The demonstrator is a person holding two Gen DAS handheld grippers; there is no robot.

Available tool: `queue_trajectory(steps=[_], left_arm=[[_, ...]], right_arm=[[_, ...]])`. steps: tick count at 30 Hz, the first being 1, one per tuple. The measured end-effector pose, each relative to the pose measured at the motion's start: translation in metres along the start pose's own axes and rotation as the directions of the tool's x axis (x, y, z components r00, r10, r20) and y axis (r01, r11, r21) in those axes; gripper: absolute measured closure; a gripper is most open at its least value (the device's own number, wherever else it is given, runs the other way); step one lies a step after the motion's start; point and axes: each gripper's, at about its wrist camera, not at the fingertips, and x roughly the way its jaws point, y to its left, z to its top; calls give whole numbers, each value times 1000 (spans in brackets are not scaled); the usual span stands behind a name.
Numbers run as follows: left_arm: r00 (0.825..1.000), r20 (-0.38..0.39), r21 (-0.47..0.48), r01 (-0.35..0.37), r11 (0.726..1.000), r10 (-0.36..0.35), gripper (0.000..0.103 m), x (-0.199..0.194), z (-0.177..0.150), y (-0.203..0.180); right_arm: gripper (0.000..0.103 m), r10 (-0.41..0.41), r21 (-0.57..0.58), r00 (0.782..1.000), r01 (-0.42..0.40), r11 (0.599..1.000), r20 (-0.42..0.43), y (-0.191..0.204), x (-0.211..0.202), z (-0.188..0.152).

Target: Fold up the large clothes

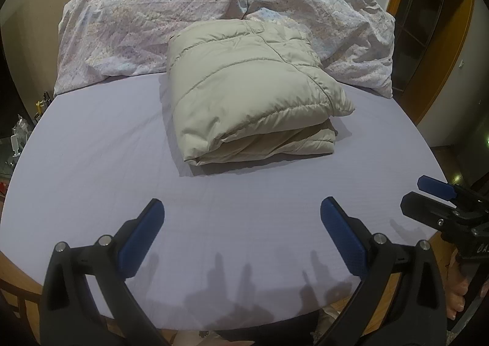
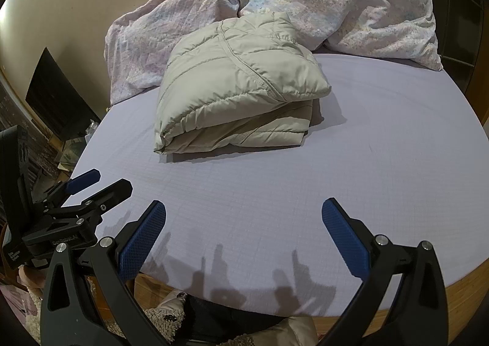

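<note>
A beige quilted puffer jacket (image 1: 250,89) lies folded into a thick bundle on the lilac bed sheet (image 1: 91,162), near the middle of the bed. It also shows in the right wrist view (image 2: 235,86). My left gripper (image 1: 241,214) is open and empty, low over the sheet near the bed's front edge, well short of the jacket. My right gripper (image 2: 243,214) is open and empty, also near the front edge. Each gripper shows in the other's view: the right one (image 1: 424,193) at the right, the left one (image 2: 107,182) at the left.
A crumpled floral duvet (image 1: 214,9) is heaped along the head of the bed behind the jacket. The bed has a wooden frame (image 2: 458,309). A dark nightstand area (image 2: 58,101) stands left of the bed, wooden doors (image 1: 428,24) to the right.
</note>
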Motion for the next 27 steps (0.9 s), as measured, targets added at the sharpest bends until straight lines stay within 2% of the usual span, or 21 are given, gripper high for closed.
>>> queue_trajectory(steps=[27], left_arm=[[1000, 0, 5, -1, 1000, 1, 2, 1, 3, 0]], right_arm=[[1, -2, 8, 1000, 2, 1000, -3, -2, 3, 1]])
